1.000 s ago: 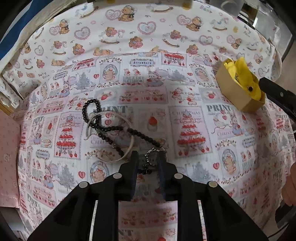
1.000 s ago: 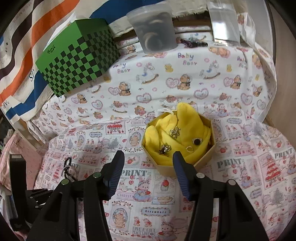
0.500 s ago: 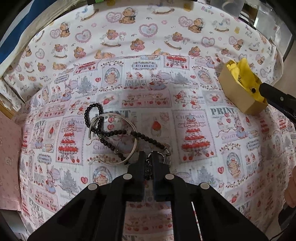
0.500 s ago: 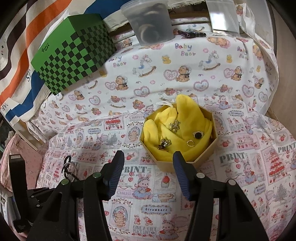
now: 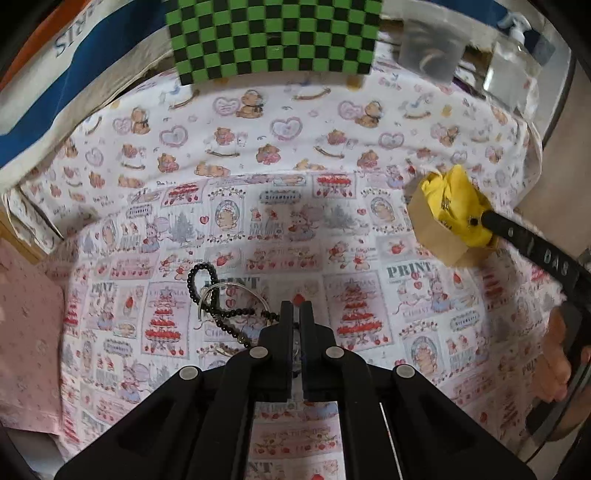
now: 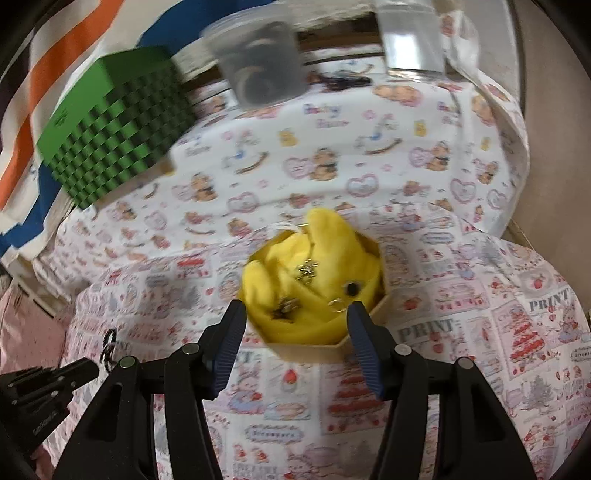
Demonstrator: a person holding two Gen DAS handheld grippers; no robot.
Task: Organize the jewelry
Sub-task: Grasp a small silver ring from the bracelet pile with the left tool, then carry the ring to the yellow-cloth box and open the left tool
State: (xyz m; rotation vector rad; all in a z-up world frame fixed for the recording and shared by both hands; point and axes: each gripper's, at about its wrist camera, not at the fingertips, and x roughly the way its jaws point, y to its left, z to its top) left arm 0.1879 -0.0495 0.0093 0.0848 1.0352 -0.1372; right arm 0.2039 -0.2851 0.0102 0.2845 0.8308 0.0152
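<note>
Item: my left claw [image 5: 296, 314] clenched on the black bead necklace's [image 5: 207, 291] clasp end for lifting; my right claw [image 6: 293, 325] released, widening, poised at the yellow-lined box [image 6: 314, 349].

The left gripper [image 5: 296, 314] now has its fingers [image 5: 286, 325] closed, where a second ago they stood apart around the clasp end of the black bead necklace [image 5: 207, 291]. The clasp is no longer visible ahead of the tips; whether it sits between them cannot be told. The left wrist view now takes in the green checkered box [image 5: 273, 35] at its top edge, absent there before, and the necklace appears smaller. In the right wrist view the yellow-lined box [image 6: 314, 291] sits nearer the right gripper [image 6: 295, 325], whose jaws are opening slightly with the box's near rim between the tips.
</note>
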